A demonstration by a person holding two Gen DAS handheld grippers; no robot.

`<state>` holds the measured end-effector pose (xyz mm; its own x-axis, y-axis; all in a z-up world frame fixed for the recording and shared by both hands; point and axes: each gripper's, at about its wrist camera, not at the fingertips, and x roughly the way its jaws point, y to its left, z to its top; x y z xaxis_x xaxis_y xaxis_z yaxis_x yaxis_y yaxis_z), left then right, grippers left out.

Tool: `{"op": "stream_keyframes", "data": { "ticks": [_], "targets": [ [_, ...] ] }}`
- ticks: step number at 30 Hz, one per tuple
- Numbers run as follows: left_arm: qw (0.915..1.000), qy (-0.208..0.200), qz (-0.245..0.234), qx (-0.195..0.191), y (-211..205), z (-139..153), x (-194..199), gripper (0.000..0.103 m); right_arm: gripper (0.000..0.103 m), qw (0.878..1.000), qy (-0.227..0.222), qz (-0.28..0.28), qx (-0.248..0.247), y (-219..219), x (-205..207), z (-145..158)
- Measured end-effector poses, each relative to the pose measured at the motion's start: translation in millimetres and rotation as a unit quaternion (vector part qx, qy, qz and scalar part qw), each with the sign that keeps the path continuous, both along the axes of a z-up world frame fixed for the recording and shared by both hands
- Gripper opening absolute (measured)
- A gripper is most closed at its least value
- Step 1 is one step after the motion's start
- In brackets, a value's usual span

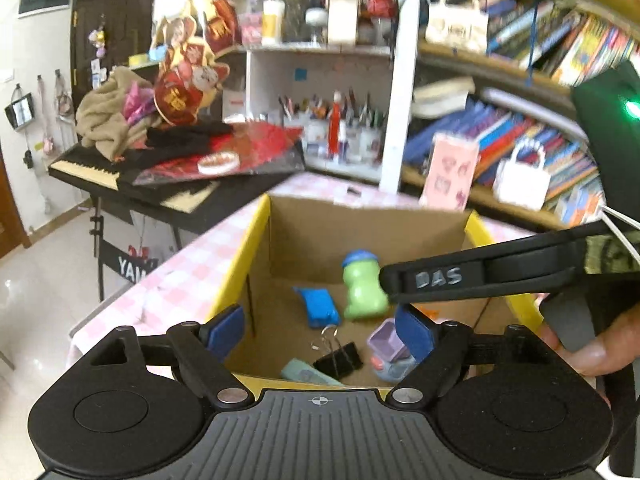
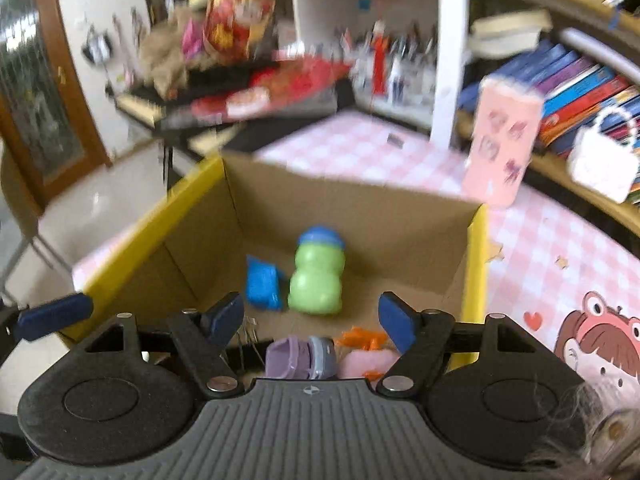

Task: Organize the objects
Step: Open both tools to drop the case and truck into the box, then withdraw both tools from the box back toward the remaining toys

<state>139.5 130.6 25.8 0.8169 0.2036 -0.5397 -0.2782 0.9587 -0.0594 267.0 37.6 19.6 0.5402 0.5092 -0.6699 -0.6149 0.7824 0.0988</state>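
- The left gripper hovers over the near rim of the cardboard box, jaws spread and empty.
- Inside the box, left to right: a blue packet lying flat, a green bottle with a blue cap towards the far wall, its long axis running away from both grippers, and a purple toy near the front.
- A black binder clip lies just below the left gripper.
- The right gripper is also spread, holding nothing, directly above the purple toy, so it looks the nearer one.
- The box's yellow-edged walls hem in both sides; open room lies upward.
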Motion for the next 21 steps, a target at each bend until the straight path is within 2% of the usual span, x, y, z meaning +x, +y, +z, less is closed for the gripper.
{"op": "stream_keyframes", "data": {
  "ticks": [6,13,16,21],
  "targets": [
    [0.9990,-0.037,0.021,0.015,7.2,12.5,-41.8,0.085,0.072,0.996,-0.064,-0.042,0.050,-28.3,-43.2,24.5],
    [0.9964,-0.046,0.068,0.018,7.7,11.3,-83.6,0.085,0.070,0.983,-0.112,-0.123,0.076,-59.8,-104.9,19.2],
    [0.9965,-0.044,0.072,0.002,8.9,4.3,-99.6,0.085,0.070,0.979,-0.119,-0.150,0.066,-69.6,-130.5,11.5],
    [0.9983,-0.020,0.055,-0.010,3.8,-8.6,-116.1,0.085,0.070,0.982,-0.092,-0.162,0.014,-75.4,-165.2,-8.6]
  ]
}}
